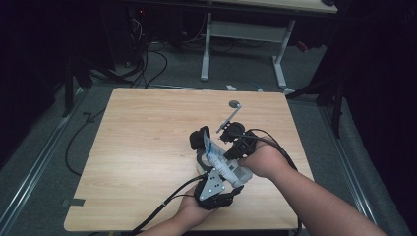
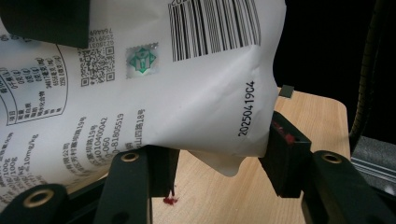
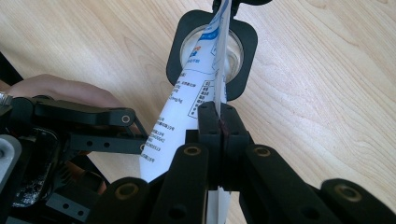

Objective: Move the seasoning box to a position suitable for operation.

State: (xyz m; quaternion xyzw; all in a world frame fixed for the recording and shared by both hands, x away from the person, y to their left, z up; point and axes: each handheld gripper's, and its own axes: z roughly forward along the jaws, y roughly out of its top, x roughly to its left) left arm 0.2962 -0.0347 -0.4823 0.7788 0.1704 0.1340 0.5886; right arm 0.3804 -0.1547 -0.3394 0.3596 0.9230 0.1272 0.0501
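Near the table's [image 1: 147, 147] front edge, white bag [image 1: 219, 160] clamped by left gripper [image 1: 212, 189], right gripper [image 1: 235, 142].

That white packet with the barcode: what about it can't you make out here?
- White packet, left gripper view: top and left cut off by the frame; small print unreadable.
- High view: packet tiny, hidden by hands and grippers.
- Right gripper view: packet's lower edge hidden behind the right gripper.
- Contents hidden everywhere.

High view overhead, far; tool views close; all share white pouch [image 1: 222, 164], apparently.
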